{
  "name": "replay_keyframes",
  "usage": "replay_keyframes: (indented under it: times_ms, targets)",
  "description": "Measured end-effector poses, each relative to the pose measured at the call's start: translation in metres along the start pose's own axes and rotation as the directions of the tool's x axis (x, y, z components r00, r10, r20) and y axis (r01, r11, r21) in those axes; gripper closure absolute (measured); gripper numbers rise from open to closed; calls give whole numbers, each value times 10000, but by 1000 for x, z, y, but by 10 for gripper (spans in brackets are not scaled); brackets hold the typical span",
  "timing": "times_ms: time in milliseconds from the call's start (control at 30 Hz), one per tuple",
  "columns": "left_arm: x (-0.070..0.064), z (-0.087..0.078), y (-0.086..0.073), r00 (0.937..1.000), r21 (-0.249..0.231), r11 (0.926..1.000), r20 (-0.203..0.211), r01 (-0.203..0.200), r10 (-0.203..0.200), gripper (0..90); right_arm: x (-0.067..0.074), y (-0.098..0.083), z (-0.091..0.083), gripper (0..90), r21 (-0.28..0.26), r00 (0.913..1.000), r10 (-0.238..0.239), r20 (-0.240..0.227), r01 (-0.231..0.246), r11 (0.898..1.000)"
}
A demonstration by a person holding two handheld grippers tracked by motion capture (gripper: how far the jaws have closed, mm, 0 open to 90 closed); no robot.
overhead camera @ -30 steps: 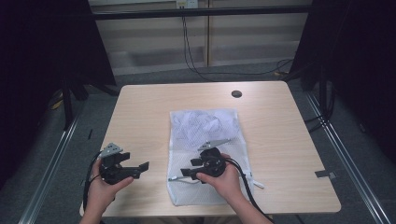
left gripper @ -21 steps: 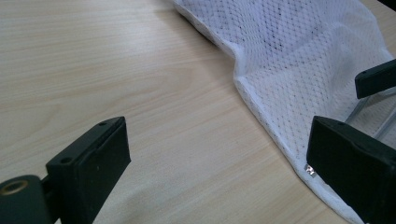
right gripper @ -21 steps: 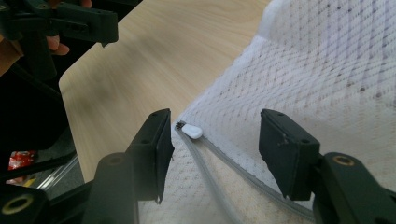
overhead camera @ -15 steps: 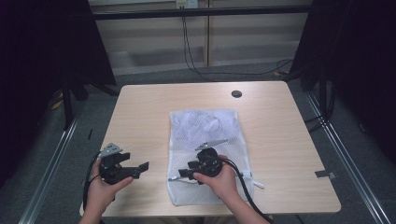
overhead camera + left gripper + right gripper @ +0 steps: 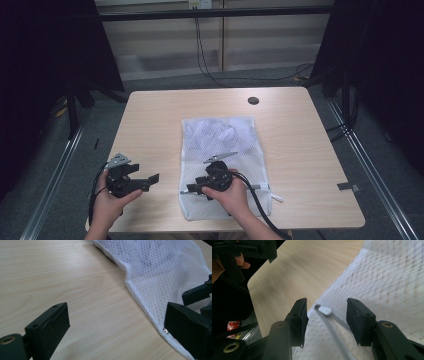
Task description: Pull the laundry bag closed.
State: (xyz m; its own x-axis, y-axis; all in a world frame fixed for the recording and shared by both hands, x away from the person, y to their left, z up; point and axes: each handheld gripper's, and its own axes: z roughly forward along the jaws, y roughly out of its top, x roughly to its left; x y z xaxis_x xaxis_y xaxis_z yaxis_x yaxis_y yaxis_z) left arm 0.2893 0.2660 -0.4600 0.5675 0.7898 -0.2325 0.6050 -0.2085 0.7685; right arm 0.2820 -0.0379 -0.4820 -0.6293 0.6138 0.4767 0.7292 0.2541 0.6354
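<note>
- Your right gripper point(image 5: 327, 322) has just been closing, jaws apart astride the zipper pull point(image 5: 323, 310) of the mesh bag point(image 5: 220, 145), ready to pinch it.
- Your left gripper point(image 5: 150, 180) waits beside the bag, jaws apart, empty.

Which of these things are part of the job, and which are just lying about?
In use:
- white mesh bag
- its white zipper pull, between the right tongs, whose jaws have just been closing
- left tongs, open beside the bag

Lying about:
- dark round disc
- cables on the floor

Table point(image 5: 160, 125) evenly lit from above; surroundings dark. High view sharp, shadows soft. Right gripper view motion-blurred across the mesh bag point(image 5: 392, 285).
</note>
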Motion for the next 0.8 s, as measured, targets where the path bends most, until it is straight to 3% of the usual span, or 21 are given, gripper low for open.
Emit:
replay_keyframes:
  times_ms: [367, 800]
  targets:
    - [0, 0, 0, 10000, 26, 10000, 29, -2, 2, 61, 0, -1, 7, 574, 89, 9981, 563, -236, -561, 9984]
    - [1, -1, 0, 9999, -18, 10000, -103, 8, -8, 66, 0, -3, 16, 623, 438, 9964, 808, -236, -798, 9959]
